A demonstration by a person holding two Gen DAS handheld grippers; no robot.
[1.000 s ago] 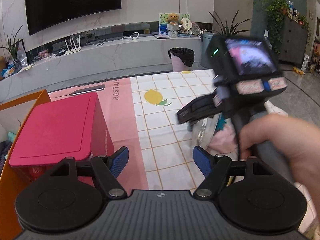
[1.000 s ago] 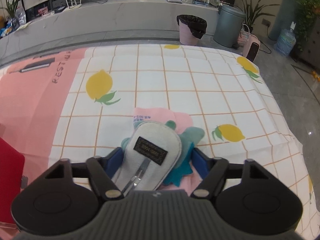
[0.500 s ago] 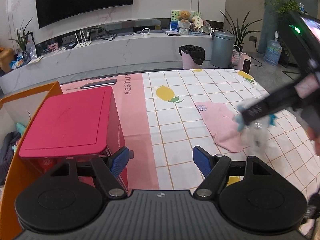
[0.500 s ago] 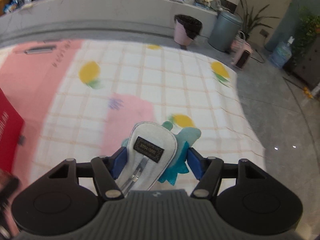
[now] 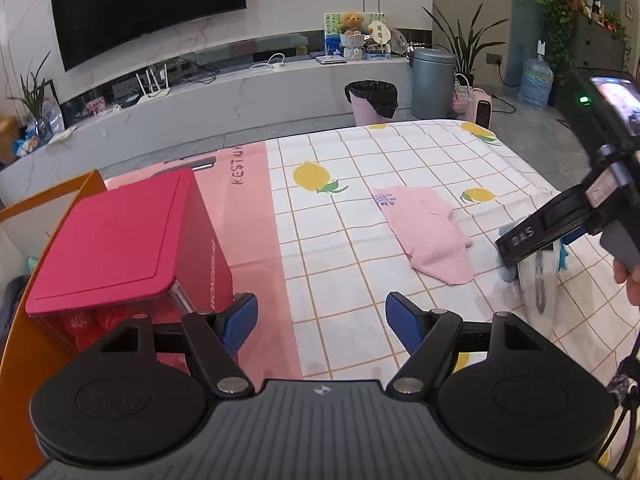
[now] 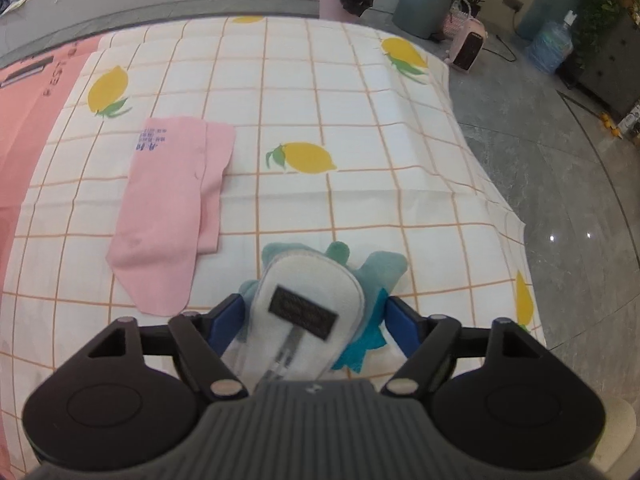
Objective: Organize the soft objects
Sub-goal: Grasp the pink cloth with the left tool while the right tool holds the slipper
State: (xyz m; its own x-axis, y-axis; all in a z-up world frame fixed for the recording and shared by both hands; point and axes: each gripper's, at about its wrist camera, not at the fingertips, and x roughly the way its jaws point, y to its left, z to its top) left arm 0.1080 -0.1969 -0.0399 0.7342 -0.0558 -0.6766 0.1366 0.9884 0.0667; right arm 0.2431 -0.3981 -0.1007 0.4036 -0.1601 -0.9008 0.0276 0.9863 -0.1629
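A white felt pouch (image 6: 308, 300) with a dark label and a zip pull lies against a teal plush toy (image 6: 376, 276). Both sit between the blue pads of my right gripper (image 6: 312, 320), low over the table's near right part. Its jaws are opening, and a small gap shows at the right pad. In the left wrist view the pouch (image 5: 536, 280) hangs under the right gripper (image 5: 536, 240) at the far right. A pink cloth (image 6: 168, 216) lies flat just left of it. My left gripper (image 5: 320, 316) stands open and empty over the tablecloth, beside the red box (image 5: 116, 232).
The lemon-print tablecloth (image 6: 360, 120) drops off at its right edge towards a grey floor. An orange container wall (image 5: 16, 352) stands left of the red box. A dark flat object (image 6: 24, 74) lies at the far left of the table. Bins stand beyond it.
My right gripper carried the pouch and plush from the pink cloth to the right side of the table and lowered them. Its jaws have widened. The left gripper stayed open and almost still.
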